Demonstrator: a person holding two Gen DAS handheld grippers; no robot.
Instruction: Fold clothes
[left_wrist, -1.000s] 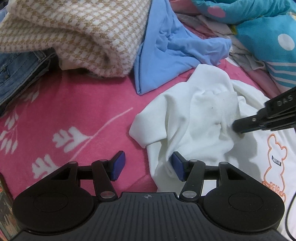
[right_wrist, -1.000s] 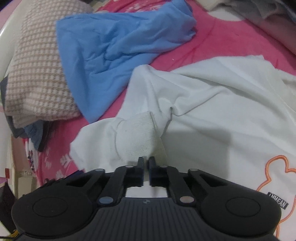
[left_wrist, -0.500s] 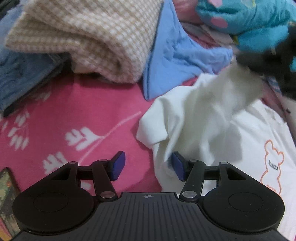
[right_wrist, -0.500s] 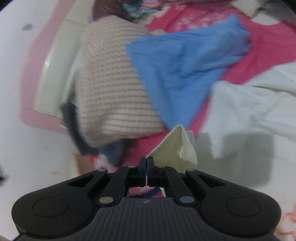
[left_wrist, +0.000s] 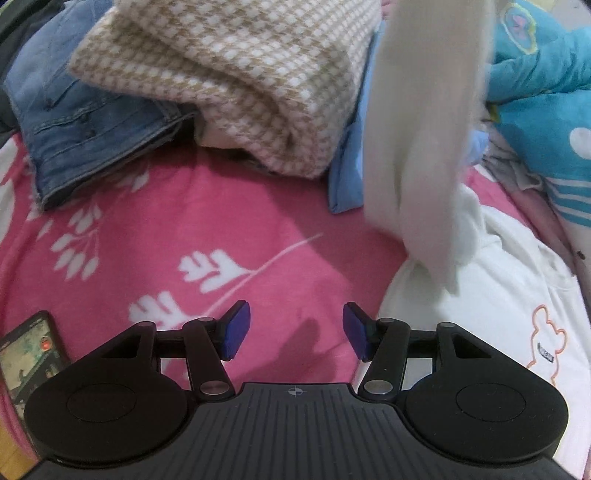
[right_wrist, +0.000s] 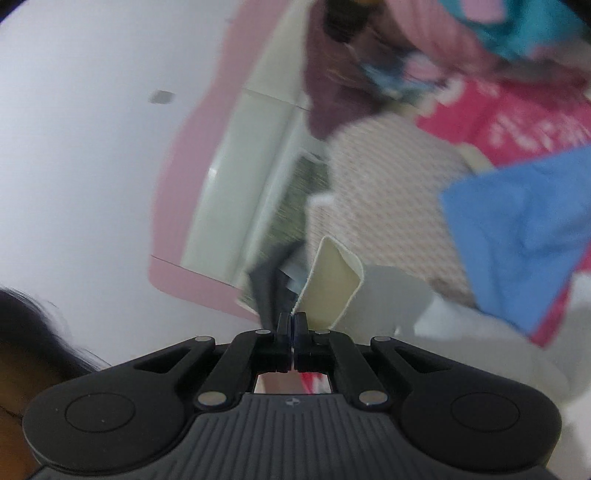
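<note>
A white sweatshirt (left_wrist: 491, 284) with an orange bear outline lies on the pink bed cover at the right. One sleeve (left_wrist: 424, 122) is pulled up high and taut, blurred by motion. My right gripper (right_wrist: 292, 321) is shut on the ribbed cuff (right_wrist: 332, 284) of that sleeve, held well above the bed. My left gripper (left_wrist: 295, 330) hovers low over the pink cover, open with nothing between its blue pads, just left of the sweatshirt's edge.
A beige houndstooth garment (left_wrist: 251, 74) sits on folded jeans (left_wrist: 81, 110) at the back left, with a blue garment (left_wrist: 351, 166) beside it. Teal bedding (left_wrist: 546, 92) fills the back right. A phone (left_wrist: 29, 354) lies at the left edge. A pink-and-white headboard (right_wrist: 236, 177) stands beyond.
My right gripper has lifted the sleeve cuff off the sweatshirt and swung it high up. The left gripper has drawn back leftward, off the sweatshirt, still open.
</note>
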